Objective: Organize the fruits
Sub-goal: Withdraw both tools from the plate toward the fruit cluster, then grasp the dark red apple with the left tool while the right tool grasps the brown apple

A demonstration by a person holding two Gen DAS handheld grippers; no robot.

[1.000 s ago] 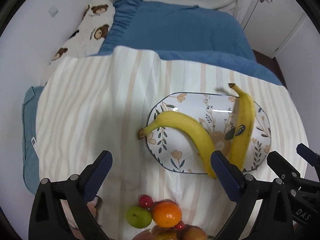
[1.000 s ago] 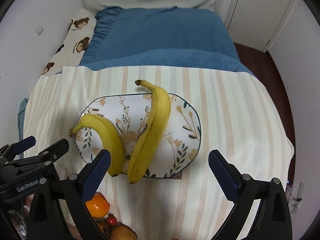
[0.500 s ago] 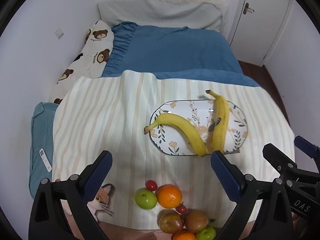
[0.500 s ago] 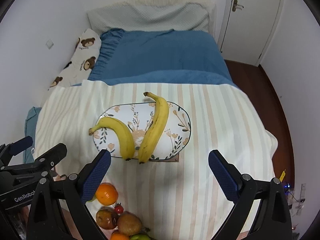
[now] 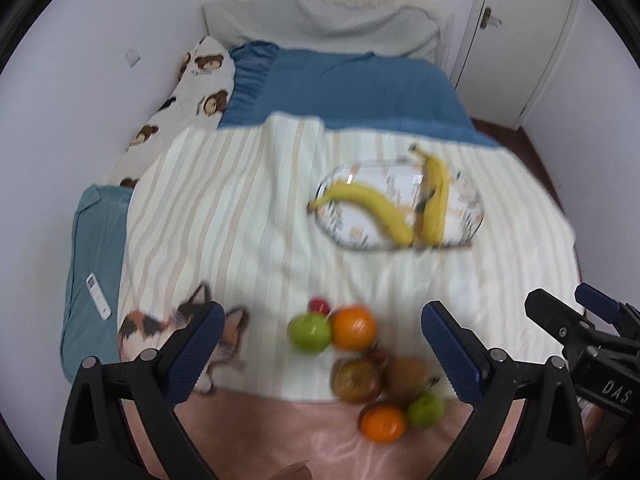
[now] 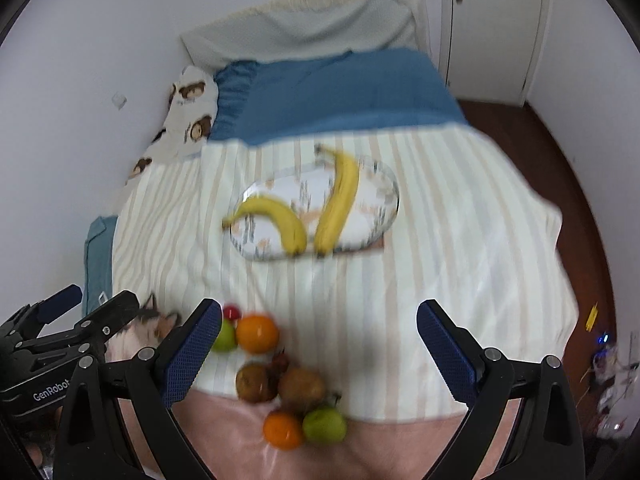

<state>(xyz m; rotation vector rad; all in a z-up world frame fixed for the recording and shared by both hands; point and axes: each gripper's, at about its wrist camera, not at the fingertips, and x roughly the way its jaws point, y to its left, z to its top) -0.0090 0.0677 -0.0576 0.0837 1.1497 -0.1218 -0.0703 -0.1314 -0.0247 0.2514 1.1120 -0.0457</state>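
A bed (image 5: pixel 352 92) with a blue sheet stands against white walls (image 5: pixel 100 20). A grey-white pillow (image 5: pixel 320 20) lies at its head; a bear-print pillow (image 5: pixel 192 84) lies along the wall side. A striped cloth (image 5: pixel 240 208) covers the near half. A white door (image 6: pixel 492 28) stands at the far right. The floor (image 6: pixel 560 184) is dark brown wood.

Two bananas (image 5: pixel 376 212) on one plate (image 5: pixel 472 216); two oranges (image 5: pixel 354 328), two green apples (image 5: pixel 309 333), two brown fruits (image 5: pixel 357 380).

bare striped cloth (image 5: pixel 248 216), fruit pile (image 5: pixel 360 356) near edge
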